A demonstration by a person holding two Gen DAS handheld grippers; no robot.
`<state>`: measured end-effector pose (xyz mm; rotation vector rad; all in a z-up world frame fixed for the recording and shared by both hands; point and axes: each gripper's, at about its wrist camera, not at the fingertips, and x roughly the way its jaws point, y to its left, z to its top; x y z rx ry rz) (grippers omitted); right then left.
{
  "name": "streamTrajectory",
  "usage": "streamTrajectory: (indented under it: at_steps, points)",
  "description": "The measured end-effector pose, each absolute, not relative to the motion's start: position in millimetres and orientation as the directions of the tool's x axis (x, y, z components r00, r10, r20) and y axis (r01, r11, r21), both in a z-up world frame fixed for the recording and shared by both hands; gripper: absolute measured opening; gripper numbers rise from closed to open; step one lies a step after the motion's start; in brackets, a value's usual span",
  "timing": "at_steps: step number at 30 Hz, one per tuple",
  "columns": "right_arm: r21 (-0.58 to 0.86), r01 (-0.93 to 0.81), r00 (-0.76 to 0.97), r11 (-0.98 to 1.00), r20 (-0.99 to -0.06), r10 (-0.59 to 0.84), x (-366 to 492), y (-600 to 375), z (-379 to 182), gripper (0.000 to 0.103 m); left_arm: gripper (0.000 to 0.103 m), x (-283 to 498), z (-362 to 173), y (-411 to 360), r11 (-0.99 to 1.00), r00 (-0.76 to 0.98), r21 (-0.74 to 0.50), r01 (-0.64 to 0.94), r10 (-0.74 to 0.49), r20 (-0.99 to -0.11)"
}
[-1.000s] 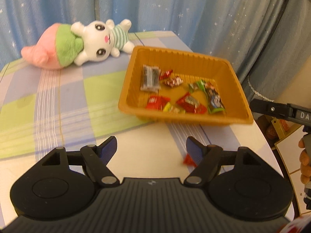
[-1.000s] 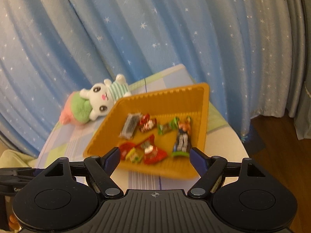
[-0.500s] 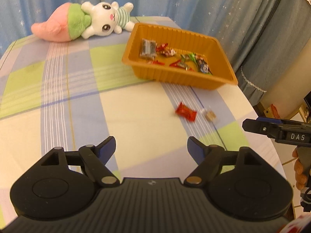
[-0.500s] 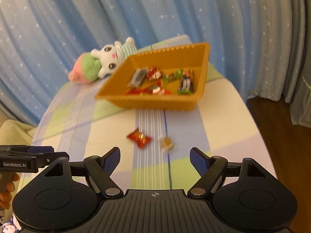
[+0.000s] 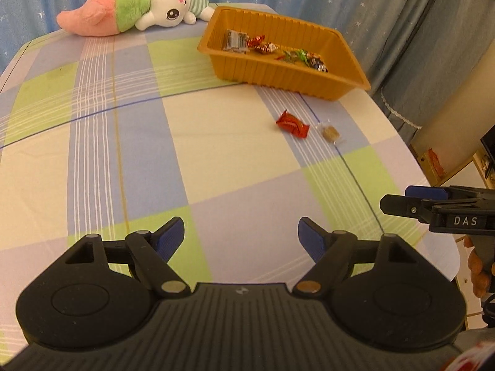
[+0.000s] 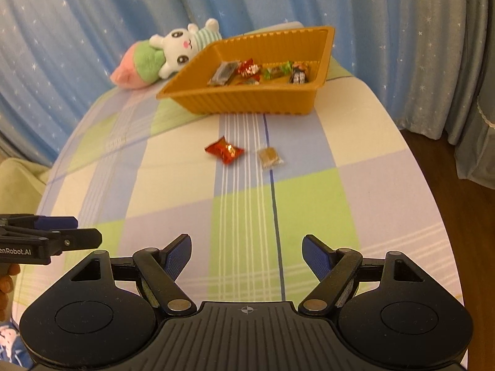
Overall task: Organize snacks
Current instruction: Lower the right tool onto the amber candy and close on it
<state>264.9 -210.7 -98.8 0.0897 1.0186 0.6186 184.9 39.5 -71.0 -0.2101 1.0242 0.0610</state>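
both the left gripper (image 5: 241, 232) and the right gripper (image 6: 246, 249) stand wide open and hold nothing. the red candy (image 6: 224, 150) and clear-wrapped snack (image 6: 269, 157) lie far ahead on the tablecloth (image 6: 309, 204), near the orange tray (image 6: 247, 102).

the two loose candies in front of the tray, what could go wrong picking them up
The red candy and the small clear-wrapped brown candy lie close together, so open jaws coming down on one could nudge or catch the other. The brown one is flat and small on the checked cloth; pads might pinch fabric or slip off it. The orange tray sits near the table's far corner, so a bump could shove it toward the edge.
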Motion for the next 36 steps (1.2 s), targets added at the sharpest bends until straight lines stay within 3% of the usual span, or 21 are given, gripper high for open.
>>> streamTrajectory:
  at_steps: [36]
  points:
    - [0.214,-0.501,0.38,0.838,-0.816,0.436,289,-192,-122,0.078,0.079,220,-94,14,0.984,0.464,-0.089,-0.155,-0.007,-0.886]
